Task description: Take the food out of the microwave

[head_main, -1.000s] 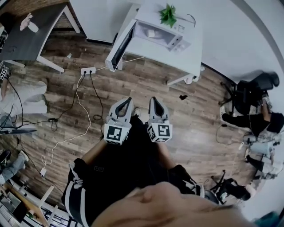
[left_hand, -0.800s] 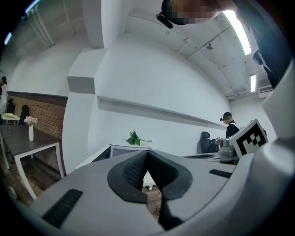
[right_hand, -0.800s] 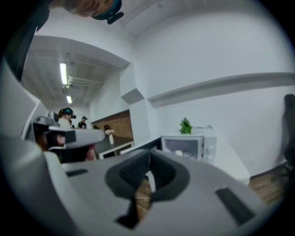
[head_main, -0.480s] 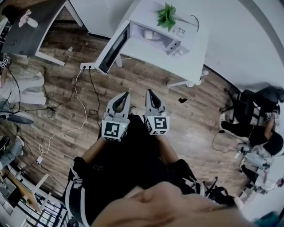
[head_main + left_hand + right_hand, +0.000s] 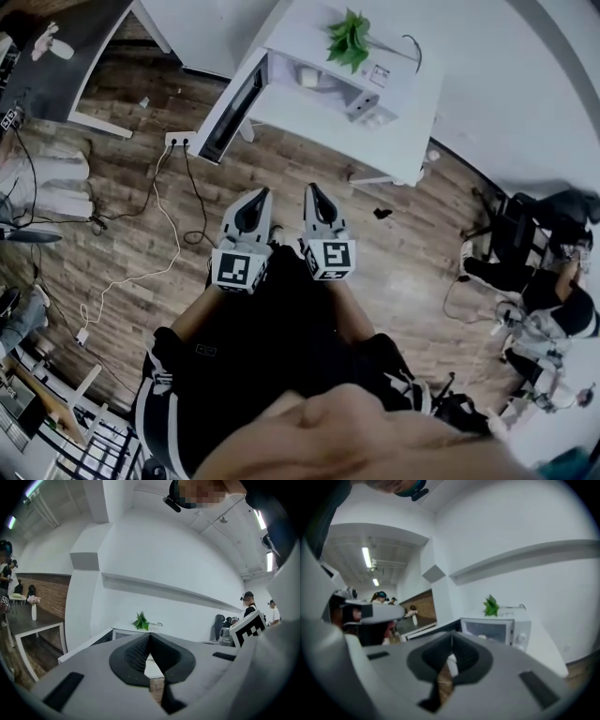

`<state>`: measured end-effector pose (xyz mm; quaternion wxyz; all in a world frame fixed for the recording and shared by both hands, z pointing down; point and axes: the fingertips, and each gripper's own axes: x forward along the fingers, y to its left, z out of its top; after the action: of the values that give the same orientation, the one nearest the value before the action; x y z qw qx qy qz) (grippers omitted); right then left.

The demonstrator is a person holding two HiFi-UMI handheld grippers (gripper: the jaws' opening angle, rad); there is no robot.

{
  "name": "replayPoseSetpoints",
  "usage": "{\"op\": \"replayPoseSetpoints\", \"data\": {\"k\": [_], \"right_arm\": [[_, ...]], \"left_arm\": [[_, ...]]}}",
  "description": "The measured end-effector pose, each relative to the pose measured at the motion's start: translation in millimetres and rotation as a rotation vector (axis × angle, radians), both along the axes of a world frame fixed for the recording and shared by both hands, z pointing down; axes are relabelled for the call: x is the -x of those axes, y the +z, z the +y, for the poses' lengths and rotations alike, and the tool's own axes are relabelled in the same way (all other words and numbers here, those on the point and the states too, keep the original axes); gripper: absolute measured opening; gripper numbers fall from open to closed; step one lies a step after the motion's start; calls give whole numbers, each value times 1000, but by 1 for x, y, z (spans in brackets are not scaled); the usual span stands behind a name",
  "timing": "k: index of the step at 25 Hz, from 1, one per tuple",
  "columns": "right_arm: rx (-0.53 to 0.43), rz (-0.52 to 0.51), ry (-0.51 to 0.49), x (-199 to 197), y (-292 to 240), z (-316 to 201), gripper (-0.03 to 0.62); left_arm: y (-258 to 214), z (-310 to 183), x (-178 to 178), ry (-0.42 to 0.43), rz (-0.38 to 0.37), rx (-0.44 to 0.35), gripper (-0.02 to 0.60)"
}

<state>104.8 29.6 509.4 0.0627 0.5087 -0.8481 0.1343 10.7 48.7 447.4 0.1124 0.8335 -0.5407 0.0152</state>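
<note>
Claws first: we record the left gripper (image 5: 262, 192) and right gripper (image 5: 310, 188) clenched, both empty. Food (image 5: 307, 78), a pale lump, sits inside the boxy white microwave (image 5: 367, 101), its door (image 5: 230, 108) swung open, on a white table (image 5: 398, 141).

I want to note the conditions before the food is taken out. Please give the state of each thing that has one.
Microwave door: swung wide open.
Food: inside the microwave, not yet taken out.
Left gripper: jaws shut, empty.
Right gripper: jaws shut, empty.
Plant: upright on top of the microwave.
</note>
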Motion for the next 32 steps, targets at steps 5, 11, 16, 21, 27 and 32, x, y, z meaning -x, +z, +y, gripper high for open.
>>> {"op": "replayPoseSetpoints", "data": {"k": [5,11,16,21,27,32], "right_arm": [[11,12,23,2,4,-27,32],[22,18,64,10,5,-63,32],[35,30,105,21,8,-93,34],[15,62,143,28,14,-130,37],[57,75,129,23,32,-174,155],[96,79,80,21,57,-211,173]], "left_arm": [[-8,-39,3,39,-11,-42,29],[-2,-81,10,97,-15,-35,29],[-2,-113,18,144,18,-24,29],[3,-146,25,183,21,-14,29],[5,-177,16,194,41,-7,30],[-2,-205,14,135,27,-33,29]]}}
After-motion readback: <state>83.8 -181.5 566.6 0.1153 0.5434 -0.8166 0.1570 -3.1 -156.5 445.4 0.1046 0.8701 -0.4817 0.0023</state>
